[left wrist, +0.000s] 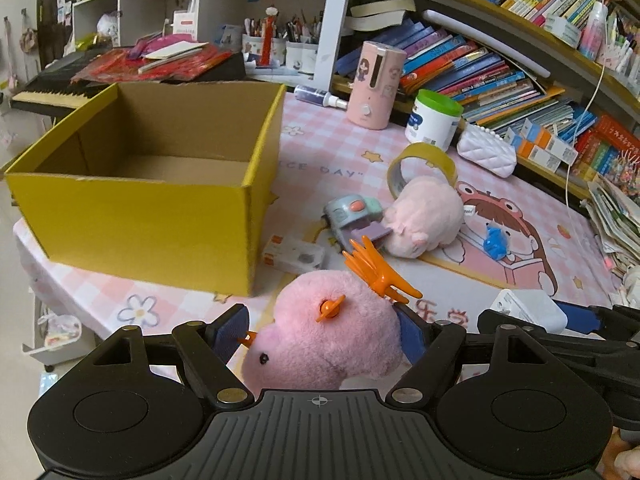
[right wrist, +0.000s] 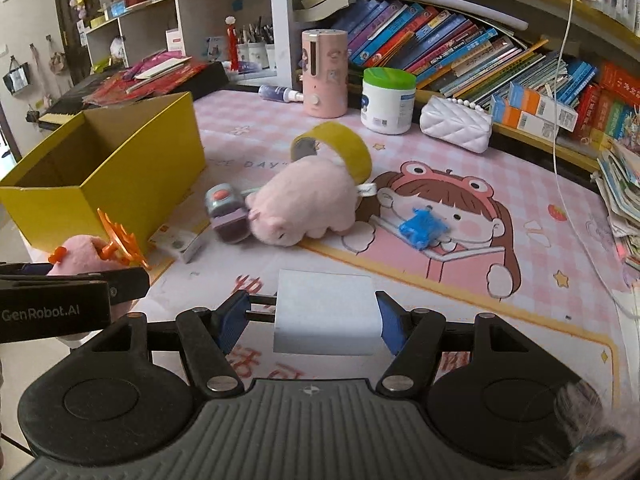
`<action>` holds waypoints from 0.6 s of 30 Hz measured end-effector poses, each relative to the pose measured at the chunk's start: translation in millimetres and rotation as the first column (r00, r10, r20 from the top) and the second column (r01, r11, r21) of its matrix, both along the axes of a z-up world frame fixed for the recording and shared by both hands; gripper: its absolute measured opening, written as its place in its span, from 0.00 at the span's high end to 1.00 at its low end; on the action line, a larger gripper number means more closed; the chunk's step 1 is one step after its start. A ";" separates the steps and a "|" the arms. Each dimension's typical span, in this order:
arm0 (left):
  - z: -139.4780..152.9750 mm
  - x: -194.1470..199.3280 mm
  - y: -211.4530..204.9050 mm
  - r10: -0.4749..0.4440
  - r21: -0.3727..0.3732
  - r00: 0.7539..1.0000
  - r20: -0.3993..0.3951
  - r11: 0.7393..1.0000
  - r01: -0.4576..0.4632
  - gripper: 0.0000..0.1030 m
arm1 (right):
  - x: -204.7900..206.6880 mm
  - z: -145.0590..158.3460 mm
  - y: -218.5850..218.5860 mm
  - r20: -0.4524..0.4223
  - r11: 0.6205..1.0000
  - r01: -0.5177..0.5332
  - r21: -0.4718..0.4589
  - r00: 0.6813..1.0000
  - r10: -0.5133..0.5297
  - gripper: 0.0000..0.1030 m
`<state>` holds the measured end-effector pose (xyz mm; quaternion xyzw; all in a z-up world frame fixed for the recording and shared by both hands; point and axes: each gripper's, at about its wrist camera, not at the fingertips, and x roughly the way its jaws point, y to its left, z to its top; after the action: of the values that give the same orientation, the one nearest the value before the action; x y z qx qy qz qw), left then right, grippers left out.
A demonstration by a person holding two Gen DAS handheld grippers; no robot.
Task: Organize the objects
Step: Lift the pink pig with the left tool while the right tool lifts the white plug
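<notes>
My left gripper (left wrist: 320,332) is shut on a pink plush toy (left wrist: 324,340) with orange spikes, held just right of the open yellow cardboard box (left wrist: 132,220). My right gripper (right wrist: 312,320) is shut on a white rectangular block (right wrist: 326,312), low over the pink mat. The left gripper and its plush (right wrist: 86,256) show at the left of the right wrist view, next to the box (right wrist: 108,184). On the mat lie a second pink plush (right wrist: 304,204), a grey-purple toy stamp (right wrist: 226,214), a tape roll (right wrist: 340,148), a blue clip (right wrist: 420,226) and a small white packet (right wrist: 180,242).
A pink cylinder device (right wrist: 324,74), a green-lidded tub (right wrist: 387,100) and a white quilted pouch (right wrist: 456,128) stand at the back of the mat. Bookshelves (right wrist: 460,40) rise behind. A keyboard with red papers (left wrist: 132,68) sits behind the box. Stacked papers (right wrist: 620,200) lie at right.
</notes>
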<state>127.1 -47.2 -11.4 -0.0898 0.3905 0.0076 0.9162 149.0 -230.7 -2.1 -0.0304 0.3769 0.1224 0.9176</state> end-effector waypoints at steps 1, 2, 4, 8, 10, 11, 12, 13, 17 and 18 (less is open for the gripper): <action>-0.2 -3.3 5.4 -0.001 -0.003 1.000 0.001 1.000 0.001 0.24 | -3.3 0.0 4.4 -0.002 1.000 0.003 -0.003 1.000 -0.003 0.37; -0.5 -6.5 10.4 -0.002 -0.006 1.000 0.002 1.000 0.002 0.24 | -7.3 0.0 9.4 -0.003 1.000 0.005 -0.006 1.000 -0.005 0.37; -0.6 -13.5 21.3 -0.004 -0.010 1.000 0.006 1.000 0.004 0.24 | -14.5 -0.3 19.0 -0.007 1.000 0.006 -0.011 1.000 -0.006 0.37; -3.5 -31.2 45.5 -0.002 -0.015 1.000 -0.008 1.000 0.002 0.24 | -30.7 -2.1 42.0 -0.019 1.000 0.016 -0.021 1.000 -0.016 0.37; -5.0 -39.6 57.0 0.004 -0.015 1.000 -0.017 1.000 -0.004 0.24 | -40.1 -3.8 54.3 -0.033 0.999 0.017 -0.030 0.999 -0.018 0.38; -5.5 -43.3 62.3 0.006 -0.014 1.000 -0.019 1.000 -0.006 0.24 | -45.7 -4.6 61.1 -0.039 0.999 0.013 -0.034 0.999 -0.014 0.38; -5.5 -47.9 68.1 0.008 -0.012 1.000 -0.020 1.000 -0.008 0.24 | -51.2 -5.6 67.3 -0.043 0.999 0.009 -0.039 0.999 -0.010 0.37; -5.6 -52.9 73.7 0.007 -0.008 1.000 -0.021 1.000 -0.007 0.24 | -57.2 -6.6 73.9 -0.046 0.999 0.005 -0.045 0.999 -0.008 0.37; -7.8 -73.8 93.5 -0.008 0.003 1.000 -0.030 1.000 0.008 0.24 | -79.7 -10.6 96.7 -0.059 0.999 0.010 -0.053 0.998 -0.013 0.37; -8.2 -78.9 98.9 -0.011 0.006 0.999 -0.032 1.000 0.011 0.24 | -84.7 -11.9 102.4 -0.064 0.999 0.014 -0.053 0.998 -0.017 0.37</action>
<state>48.2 51.7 -19.6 -0.0845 0.4056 0.0054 0.9101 64.3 -128.3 -14.0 -0.0474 0.4094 0.1063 0.9049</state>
